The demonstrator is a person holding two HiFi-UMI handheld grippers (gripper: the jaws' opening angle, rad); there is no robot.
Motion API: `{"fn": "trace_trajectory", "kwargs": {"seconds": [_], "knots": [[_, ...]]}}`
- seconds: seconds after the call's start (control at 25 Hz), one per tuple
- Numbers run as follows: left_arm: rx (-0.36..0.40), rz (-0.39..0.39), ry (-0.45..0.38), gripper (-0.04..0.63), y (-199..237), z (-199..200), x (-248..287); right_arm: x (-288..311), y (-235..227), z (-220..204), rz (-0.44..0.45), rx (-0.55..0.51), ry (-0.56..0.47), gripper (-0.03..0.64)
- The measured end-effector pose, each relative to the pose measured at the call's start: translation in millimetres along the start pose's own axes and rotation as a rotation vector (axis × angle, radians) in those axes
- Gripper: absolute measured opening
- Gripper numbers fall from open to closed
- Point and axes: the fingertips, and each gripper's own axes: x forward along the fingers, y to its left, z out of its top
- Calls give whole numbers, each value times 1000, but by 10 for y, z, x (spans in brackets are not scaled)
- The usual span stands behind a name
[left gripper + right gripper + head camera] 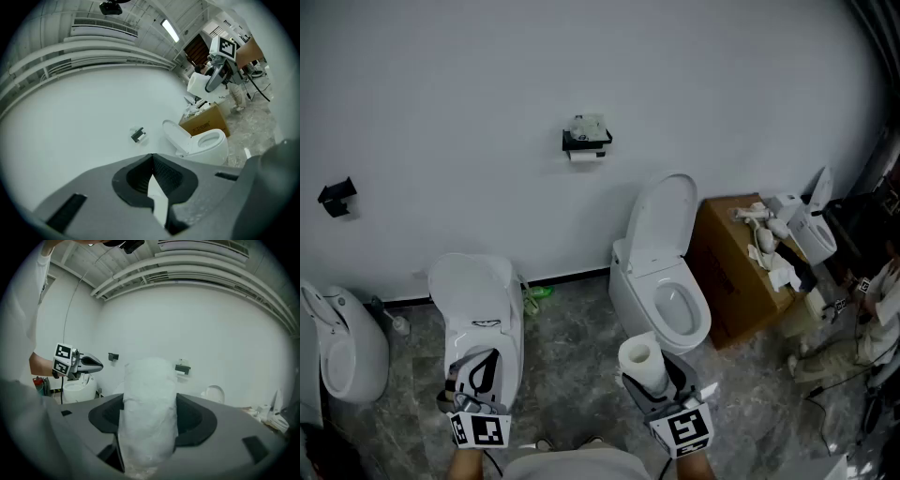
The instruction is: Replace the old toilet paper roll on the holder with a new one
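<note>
High on the white wall hangs the black paper holder (586, 141), with the old roll under its shelf. It also shows small in the left gripper view as the holder (138, 135) and in the right gripper view as the holder (183, 368). My right gripper (652, 382) is shut on a new white toilet paper roll (639, 359), held upright low in the head view. That roll (147, 390) fills the right gripper (149, 416) between its jaws. My left gripper (474, 375) is shut and empty, and its jaws (151, 161) meet with nothing between them.
A toilet (661, 281) with raised lid stands below the holder, and a cardboard box (733, 272) with clutter on top sits to its right. Another toilet (478, 305) and a white fixture (337, 342) stand left. A second black bracket (337, 197) hangs far left. A person (872, 319) crouches at right.
</note>
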Motion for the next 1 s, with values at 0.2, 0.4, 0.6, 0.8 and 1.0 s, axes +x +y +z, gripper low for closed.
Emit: {"fn": "trace_trajectory", "kwargs": {"seconds": [0.2,0.4,0.6,0.8,1.0], "knots": [[-1,-1,0,6,49,-3,47,61,-13,-21,-4,7,16,310],[-5,-10,-2,6,47,-5,116,72,-33,96,14,43,-32,310],[-6,-23,-16,6,-50,101,252,58,-177,64,7,40,-41,310],[-17,-25,-13,8,-131,245,379,7,-404,-61,3,63,-29,310],[-24,-9,-26,142,-140,436,509,-87,-678,-188,1,77,-29,310]]}}
